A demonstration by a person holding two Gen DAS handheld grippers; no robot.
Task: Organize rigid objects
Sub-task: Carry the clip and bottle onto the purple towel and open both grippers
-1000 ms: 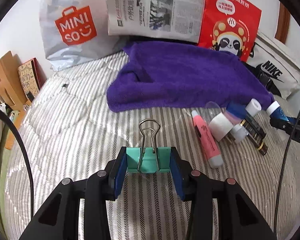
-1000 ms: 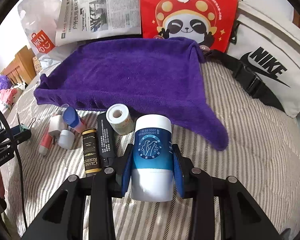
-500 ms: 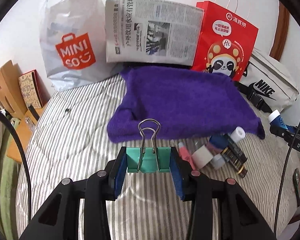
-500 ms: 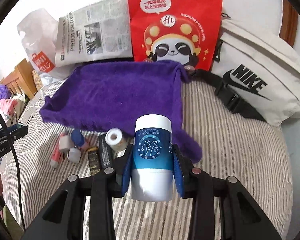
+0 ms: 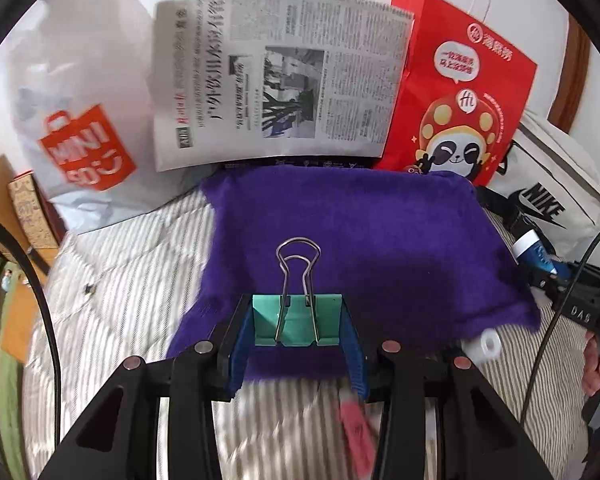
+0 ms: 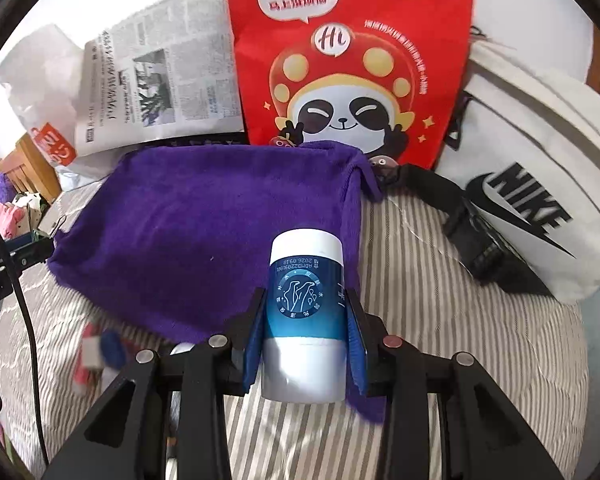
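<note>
Two grippers are loaded: our left gripper (image 5: 298,326) is clamped on a teal binder clip (image 5: 298,325) by its sides, wire handles pointing forward, and our right gripper (image 6: 306,322) grasps a blue-and-white bottle (image 6: 305,320) around its middle. Both hang above the near edge of the purple towel (image 6: 204,232), whose flat middle lies bare ahead. Behind it stand a newspaper (image 5: 276,80) and red bag (image 6: 352,56). Blurred small items (image 6: 100,354) lie on the striped bedding (image 6: 440,320) below.

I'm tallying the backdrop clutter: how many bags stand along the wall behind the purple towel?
3: a white Miniso plastic bag at the left, a red panda paper bag behind the towel's right corner, and a white Nike bag at the right. The propped newspaper could hide more.
</note>
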